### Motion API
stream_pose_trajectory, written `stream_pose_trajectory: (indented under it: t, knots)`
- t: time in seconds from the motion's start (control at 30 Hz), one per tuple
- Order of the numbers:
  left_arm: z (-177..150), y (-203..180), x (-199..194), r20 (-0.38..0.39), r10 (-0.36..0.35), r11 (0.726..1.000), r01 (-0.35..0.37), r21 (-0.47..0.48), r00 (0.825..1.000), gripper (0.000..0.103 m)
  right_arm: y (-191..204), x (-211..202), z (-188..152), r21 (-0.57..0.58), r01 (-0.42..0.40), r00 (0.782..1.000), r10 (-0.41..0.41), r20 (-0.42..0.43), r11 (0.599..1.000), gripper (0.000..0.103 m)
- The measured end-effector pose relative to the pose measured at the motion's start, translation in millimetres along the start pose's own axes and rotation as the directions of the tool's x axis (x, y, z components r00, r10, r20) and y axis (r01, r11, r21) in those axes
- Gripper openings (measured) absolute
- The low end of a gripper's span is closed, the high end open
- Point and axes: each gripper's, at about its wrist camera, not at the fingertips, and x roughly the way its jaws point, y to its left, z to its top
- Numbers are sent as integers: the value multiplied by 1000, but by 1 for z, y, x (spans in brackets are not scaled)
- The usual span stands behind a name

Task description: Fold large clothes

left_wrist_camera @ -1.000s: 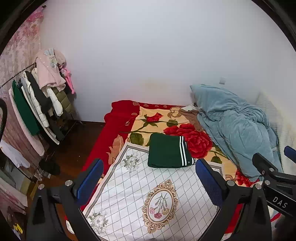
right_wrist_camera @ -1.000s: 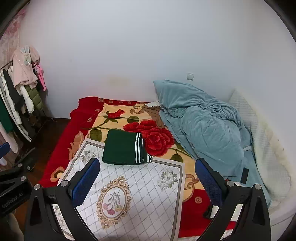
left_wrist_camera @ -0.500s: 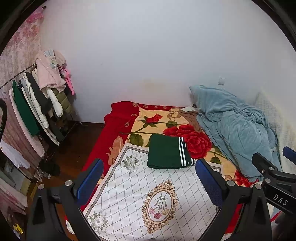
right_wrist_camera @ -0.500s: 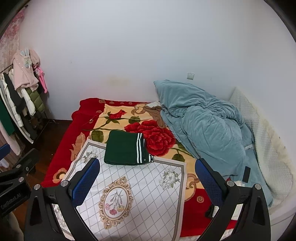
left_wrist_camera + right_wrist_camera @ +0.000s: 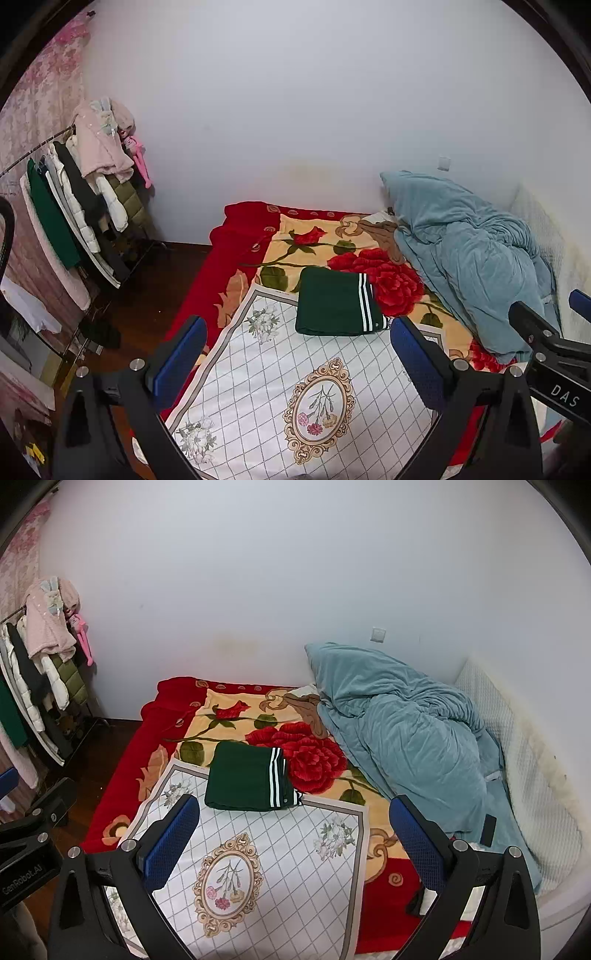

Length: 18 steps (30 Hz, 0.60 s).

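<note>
On the bed, a dark green folded garment with white stripes along its right edge lies flat, half on the rose-patterned red blanket and half on the far edge of a white checked cloth spread over the near part of the bed. Nothing touches the garment. Both tools hang above the near end of the bed, well apart from it: the left hand-held gripper has its blue-padded fingers spread wide with nothing between them, and the right hand-held gripper is likewise spread wide and empty.

To the right of the garment a rumpled blue quilt is heaped against the wall, covering the right side of the bed; a small dark flat object lies on its near slope, too small to identify. A white textured pad runs along the wall beyond the quilt. Left of the bed, across a strip of dark wooden floor, a clothes rack holds coats and jackets.

The near edge of the white cloth is cut off by the bottom of both views, and the black frames of the tools hide its near corners. Part of the right tool juts into the left view's right edge. The white cloth between the tools and the garment lies smooth and bare, and the bed's left edge drops to the floor.
</note>
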Motion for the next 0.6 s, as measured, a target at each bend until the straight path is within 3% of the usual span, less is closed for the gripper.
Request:
stream_pose_trajectory:
  t: [0.6]
  knots:
    - [-4,1,-3,0,8,1000,-8,-6,1000,101,0,-7,1,-10,-9,1000,9,3,1000,103]
